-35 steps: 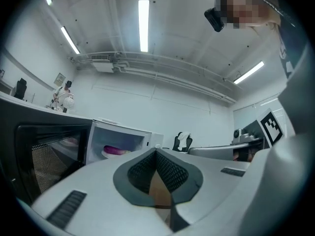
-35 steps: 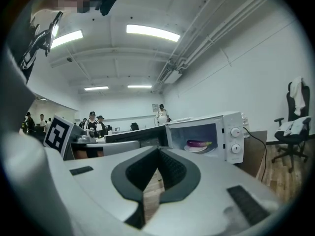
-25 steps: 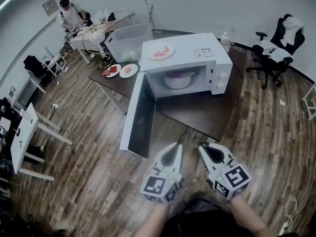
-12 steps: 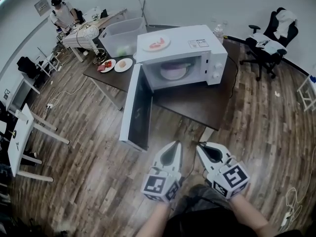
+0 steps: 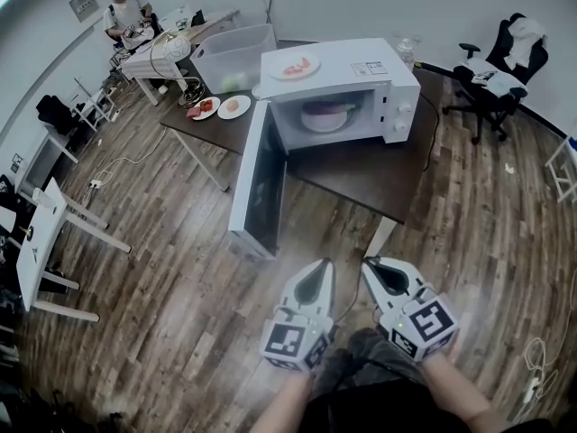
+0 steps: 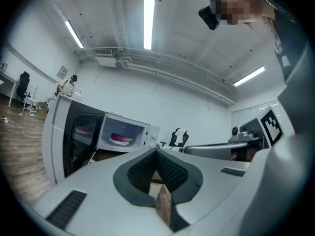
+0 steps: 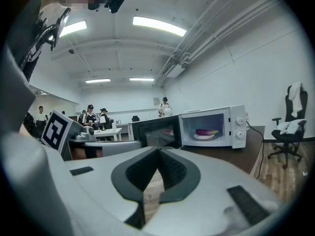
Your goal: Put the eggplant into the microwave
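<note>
A white microwave (image 5: 347,93) stands on a dark table (image 5: 361,183) with its door (image 5: 260,183) swung wide open to the left. Inside it a purple eggplant (image 5: 326,114) lies on a white plate. The eggplant (image 6: 120,138) shows small in the left gripper view, and the eggplant (image 7: 207,131) shows in the right gripper view too. My left gripper (image 5: 318,267) and right gripper (image 5: 372,265) hang side by side over the wood floor, short of the table's near corner. Both are shut and empty, pointing toward the microwave.
A plate of red food (image 5: 295,67) sits on top of the microwave. Behind it are a clear bin (image 5: 236,55), two small plates (image 5: 219,107) and a water bottle (image 5: 405,52). An office chair (image 5: 494,78) stands at the right. A person (image 5: 126,16) sits at the far left desk.
Both grippers, still shut, now sit a little farther back from the table's near edge. The eggplant and the open door have not moved.
</note>
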`<action>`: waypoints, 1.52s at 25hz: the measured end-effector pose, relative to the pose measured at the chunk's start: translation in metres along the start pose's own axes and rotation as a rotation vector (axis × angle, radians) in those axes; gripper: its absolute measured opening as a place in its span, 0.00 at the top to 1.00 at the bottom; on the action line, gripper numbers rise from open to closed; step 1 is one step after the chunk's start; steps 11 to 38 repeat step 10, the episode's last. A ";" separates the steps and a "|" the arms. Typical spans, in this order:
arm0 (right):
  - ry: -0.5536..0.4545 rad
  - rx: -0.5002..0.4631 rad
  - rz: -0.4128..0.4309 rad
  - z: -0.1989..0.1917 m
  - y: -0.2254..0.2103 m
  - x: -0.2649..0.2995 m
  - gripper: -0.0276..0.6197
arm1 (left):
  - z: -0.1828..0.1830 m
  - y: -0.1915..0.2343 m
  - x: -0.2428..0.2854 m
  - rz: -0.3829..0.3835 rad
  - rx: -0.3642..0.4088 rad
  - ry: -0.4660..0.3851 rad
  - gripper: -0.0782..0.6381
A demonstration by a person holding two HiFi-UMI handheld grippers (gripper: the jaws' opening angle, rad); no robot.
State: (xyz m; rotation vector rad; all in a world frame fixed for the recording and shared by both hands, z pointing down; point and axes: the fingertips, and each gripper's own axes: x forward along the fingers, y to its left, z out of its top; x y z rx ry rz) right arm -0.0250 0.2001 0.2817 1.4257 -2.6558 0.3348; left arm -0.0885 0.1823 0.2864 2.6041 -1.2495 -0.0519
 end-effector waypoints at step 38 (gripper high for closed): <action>0.004 0.006 -0.034 -0.034 0.012 -0.016 0.96 | -0.041 -0.002 -0.041 0.046 -0.009 0.008 0.89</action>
